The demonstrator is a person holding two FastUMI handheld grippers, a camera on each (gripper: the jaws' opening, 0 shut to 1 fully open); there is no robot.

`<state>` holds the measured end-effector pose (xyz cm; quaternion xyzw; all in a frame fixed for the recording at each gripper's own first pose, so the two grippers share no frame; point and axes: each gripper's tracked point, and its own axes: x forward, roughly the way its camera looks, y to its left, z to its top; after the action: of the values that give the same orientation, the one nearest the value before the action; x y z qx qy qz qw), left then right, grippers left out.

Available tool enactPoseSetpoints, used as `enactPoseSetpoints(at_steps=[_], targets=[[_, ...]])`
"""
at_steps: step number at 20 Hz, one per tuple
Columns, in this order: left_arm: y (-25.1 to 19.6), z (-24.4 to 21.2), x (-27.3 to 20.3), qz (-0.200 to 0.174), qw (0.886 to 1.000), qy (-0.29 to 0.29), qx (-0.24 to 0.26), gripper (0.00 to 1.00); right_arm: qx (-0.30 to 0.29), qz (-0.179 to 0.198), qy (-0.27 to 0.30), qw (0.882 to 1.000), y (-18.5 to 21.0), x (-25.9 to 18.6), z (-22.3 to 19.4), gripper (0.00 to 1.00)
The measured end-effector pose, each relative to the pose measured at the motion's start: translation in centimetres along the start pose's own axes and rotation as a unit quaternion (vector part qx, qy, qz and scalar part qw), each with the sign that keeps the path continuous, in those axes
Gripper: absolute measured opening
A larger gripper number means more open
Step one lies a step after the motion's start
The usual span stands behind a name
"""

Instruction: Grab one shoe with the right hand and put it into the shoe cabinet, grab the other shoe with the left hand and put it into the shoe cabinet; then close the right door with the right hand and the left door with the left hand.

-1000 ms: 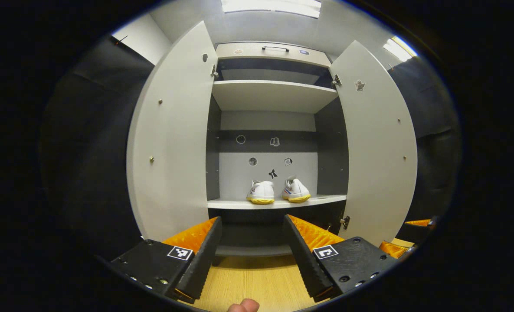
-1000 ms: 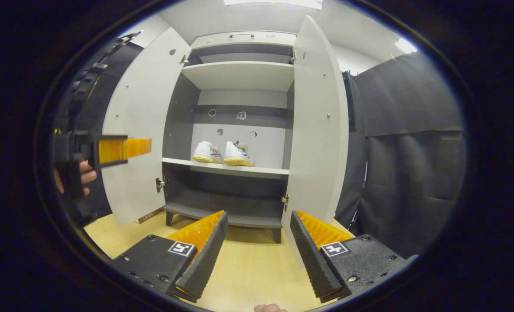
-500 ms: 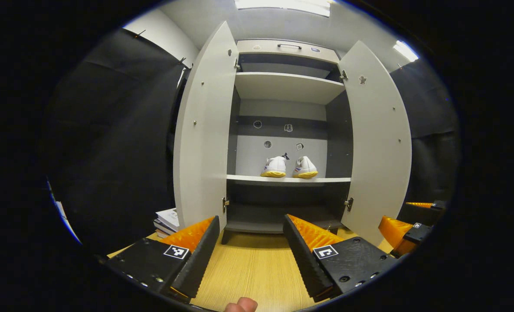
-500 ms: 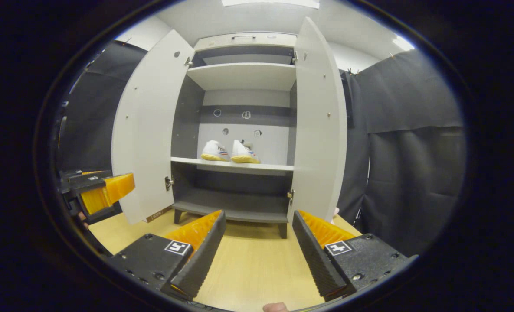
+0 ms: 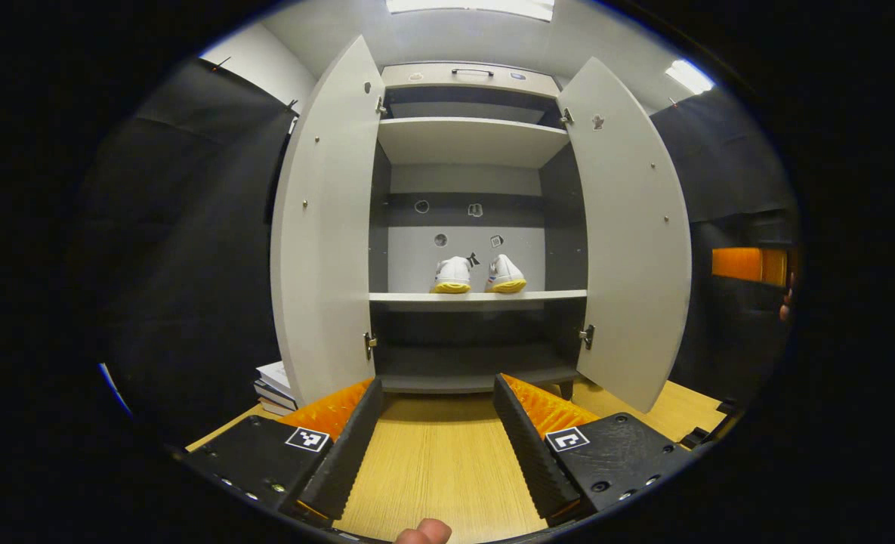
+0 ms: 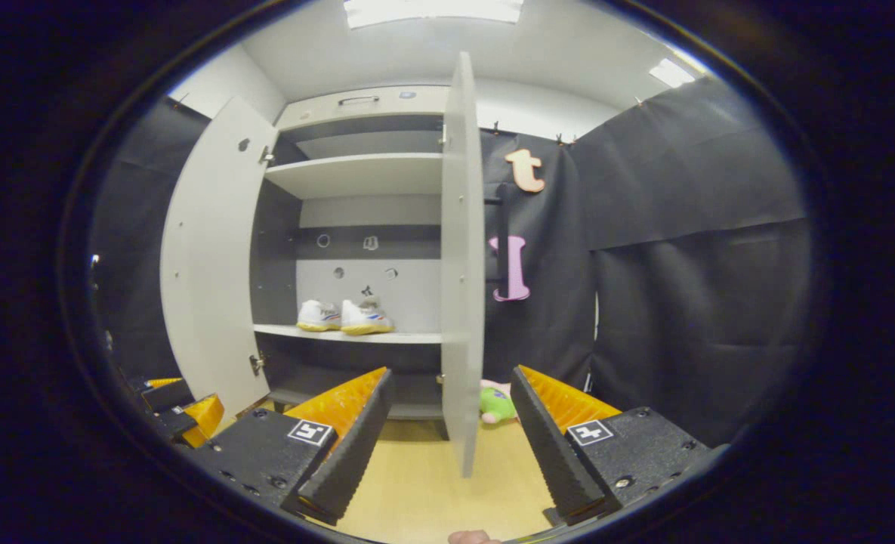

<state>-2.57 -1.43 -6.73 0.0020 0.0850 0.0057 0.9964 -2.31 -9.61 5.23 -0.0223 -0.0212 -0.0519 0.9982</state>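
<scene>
Swinging rightward, the right gripper (image 6: 447, 446) now faced the right door (image 6: 462, 287) edge-on, fingers spread and empty; a careless push could slam it.

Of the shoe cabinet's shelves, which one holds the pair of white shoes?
The middle shelf holds the white, yellow-soled shoes, standing side by side near its back wall. The upper shelf above and the dark bottom shelf below carry nothing.

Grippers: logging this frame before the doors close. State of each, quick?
Left gripper: open, holding nothing.
Right gripper: open, holding nothing.
</scene>
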Motion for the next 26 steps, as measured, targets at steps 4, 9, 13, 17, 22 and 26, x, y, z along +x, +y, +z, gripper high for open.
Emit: enactPoseSetpoints(at_steps=[4, 9, 13, 17, 22, 26], targets=[[-1.6, -0.3, -0.4, -0.02, 1.0, 0.004, 0.011, 0.88, 0.018, -0.034, -0.009, 0.999, -4.7, 2.0, 3.1, 0.98], [-1.8, -0.5, -0.6, -0.02, 1.0, 0.011, 0.017, 0.88, 0.021, -0.051, -0.033, 0.998, -9.1, 6.6, 7.5, 0.98], [-1.2, -0.6, -0.7, -0.008, 1.0, 0.015, 0.016, 0.99, 0.04, -0.036, -0.025, 0.998, -9.9, 11.6, 9.5, 0.98], [-0.9, -0.8, -0.5, 0.001, 1.0, 0.019, 0.018, 0.88, 0.028, -0.036, -0.022, 0.999, -10.6, 15.7, 10.8, 0.98], [-1.1, -1.5, -0.2, -0.001, 0.999, 0.034, 0.009, 0.88, 0.018, -0.026, -0.022, 0.999, -9.7, 16.9, 11.1, 0.98], [-1.2, -1.7, -0.1, -0.002, 0.999, 0.037, 0.009, 0.88, 0.012, -0.021, -0.029, 0.999, -7.9, 16.5, 11.3, 0.95]])
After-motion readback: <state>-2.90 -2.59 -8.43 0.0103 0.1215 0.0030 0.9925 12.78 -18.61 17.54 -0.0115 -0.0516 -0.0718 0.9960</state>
